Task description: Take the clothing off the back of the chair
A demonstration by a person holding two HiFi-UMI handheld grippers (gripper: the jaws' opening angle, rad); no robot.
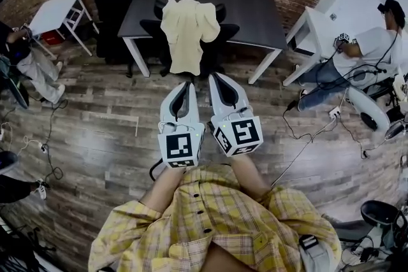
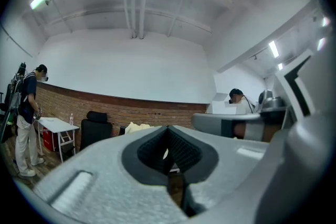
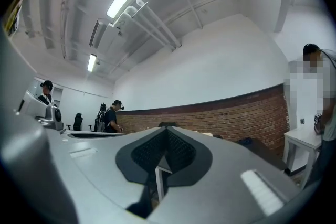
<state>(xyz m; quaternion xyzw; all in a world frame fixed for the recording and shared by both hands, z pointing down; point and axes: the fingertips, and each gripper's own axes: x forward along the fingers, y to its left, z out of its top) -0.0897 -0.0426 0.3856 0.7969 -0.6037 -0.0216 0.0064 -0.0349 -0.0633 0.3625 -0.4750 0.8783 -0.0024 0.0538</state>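
Left tongs [image 1: 187,83] and right tongs [image 1: 213,76] are both sitting fully closed, holding nothing, pointing toward cream clothing [image 1: 186,32] hanging over chair [image 1: 225,31], upper centre frame.

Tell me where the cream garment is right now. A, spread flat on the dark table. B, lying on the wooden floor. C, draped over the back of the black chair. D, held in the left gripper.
C: the cream garment hangs over the back of the black chair at the dark table. The left gripper and right gripper are short of it, jaws together on nothing.
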